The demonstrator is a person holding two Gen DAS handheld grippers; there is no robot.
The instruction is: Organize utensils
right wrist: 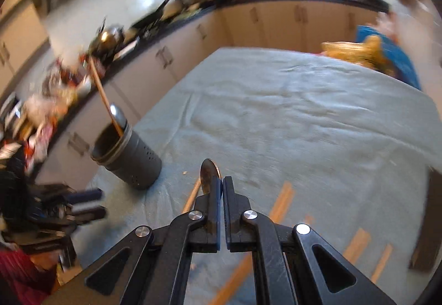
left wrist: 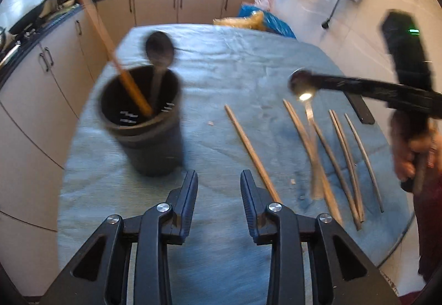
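Observation:
A dark grey utensil holder [left wrist: 143,122] stands on the blue-grey tablecloth [left wrist: 221,65], holding a wooden stick [left wrist: 110,51] and a dark spoon [left wrist: 159,51]; it also shows in the right wrist view [right wrist: 127,158]. My left gripper [left wrist: 219,180] is open and empty, just right of the holder. My right gripper [right wrist: 221,180] is shut on a metal spoon [right wrist: 208,171], held above the cloth; in the left wrist view the spoon [left wrist: 304,84] hangs over the loose chopsticks [left wrist: 342,158]. A single wooden chopstick [left wrist: 251,153] lies nearer the middle.
Kitchen cabinets [left wrist: 55,78] and a cluttered black counter [right wrist: 165,20] run along the left and far sides. A blue bag [left wrist: 273,20] sits past the table's far right edge. A dark flat piece [left wrist: 362,109] lies on the cloth at the right.

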